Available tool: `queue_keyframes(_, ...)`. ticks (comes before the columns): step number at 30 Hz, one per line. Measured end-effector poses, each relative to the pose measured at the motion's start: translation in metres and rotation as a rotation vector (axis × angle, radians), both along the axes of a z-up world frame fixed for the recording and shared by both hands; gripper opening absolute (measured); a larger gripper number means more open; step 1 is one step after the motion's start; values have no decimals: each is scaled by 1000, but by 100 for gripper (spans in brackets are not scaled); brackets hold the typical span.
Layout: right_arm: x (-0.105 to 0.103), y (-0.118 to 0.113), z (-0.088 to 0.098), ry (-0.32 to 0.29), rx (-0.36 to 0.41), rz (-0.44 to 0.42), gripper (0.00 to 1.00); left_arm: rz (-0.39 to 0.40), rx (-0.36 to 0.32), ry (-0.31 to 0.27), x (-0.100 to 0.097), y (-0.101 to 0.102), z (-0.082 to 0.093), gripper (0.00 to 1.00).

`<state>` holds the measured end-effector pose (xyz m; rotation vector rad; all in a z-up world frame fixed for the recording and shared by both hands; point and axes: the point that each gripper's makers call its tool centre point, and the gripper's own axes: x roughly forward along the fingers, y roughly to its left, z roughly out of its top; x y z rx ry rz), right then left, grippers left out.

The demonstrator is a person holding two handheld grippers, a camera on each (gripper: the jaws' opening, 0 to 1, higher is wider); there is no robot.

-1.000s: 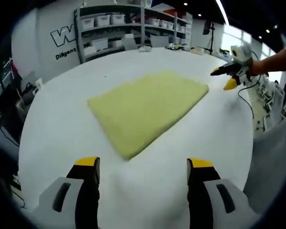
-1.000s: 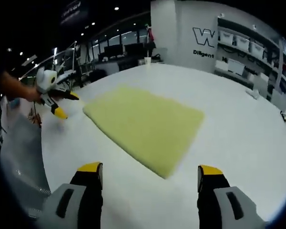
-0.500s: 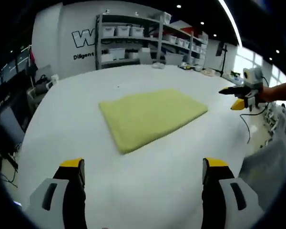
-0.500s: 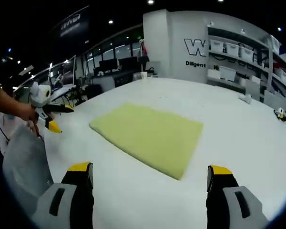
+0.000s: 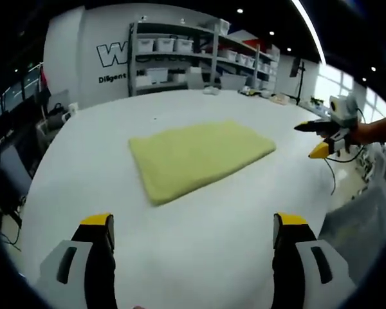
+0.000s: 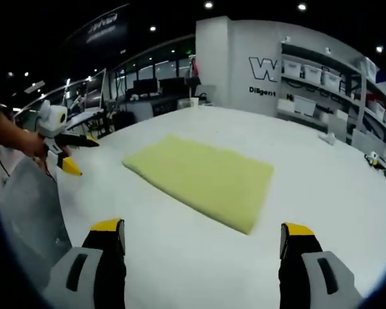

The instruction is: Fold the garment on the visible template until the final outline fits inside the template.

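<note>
Pulled back and up since a second ago — garment (image 5: 196, 153) now farther off, folded to a flat rectangle mid-table (image 5: 199, 251), likely finished | left gripper (image 5: 192, 226) and right gripper (image 6: 202, 230) jaws apart, empty | template not discernible | bare table all round — ample room.

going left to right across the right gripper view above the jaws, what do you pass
left gripper held in a hand → yellow folded garment on the white table → shelving with bins
</note>
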<state>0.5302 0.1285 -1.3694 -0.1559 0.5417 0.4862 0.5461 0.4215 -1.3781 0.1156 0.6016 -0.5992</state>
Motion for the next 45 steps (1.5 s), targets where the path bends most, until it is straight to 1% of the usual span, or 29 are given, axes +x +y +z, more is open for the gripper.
queue_keyframes(2,0,0,0,1,2,0,99,-3,4,-6,-1,0,1,99)
queue_keyframes(5,1,-1,0,0,9,-10,99,-16,17,-4,-4,0,-3,99)
queue_keyframes(10,-2,-8,-4,16,14,-24,99,-12,15,3,-7,1,-7,99)
queue_keyframes(14,0,-11,-2,13,12,-24,99,-17,21,4,-10,0,-8,99)
queue_keyframes(18,5,-15,3,5,10,-25,99,-34,28,-6,-9,0,-2,99)
queue_keyframes(21,5,-16,5,5,25,-34,99,-27,26,-16,-6,3,4,99)
queue_keyframes(25,3,-16,3,11,10,-18,99,-21,16,-28,-7,2,8,99)
queue_keyframes(32,0,-13,3,22,5,-2,99,-19,13,-35,-7,1,10,99)
queue_keyframes(38,-1,-10,5,17,6,12,99,-20,6,-41,-6,1,14,99)
queue_keyframes(41,-2,-10,2,23,4,14,99,-14,-4,-45,-5,1,16,99)
queue_keyframes(45,-2,-8,-2,33,-1,23,99,-13,1,-45,-6,1,15,99)
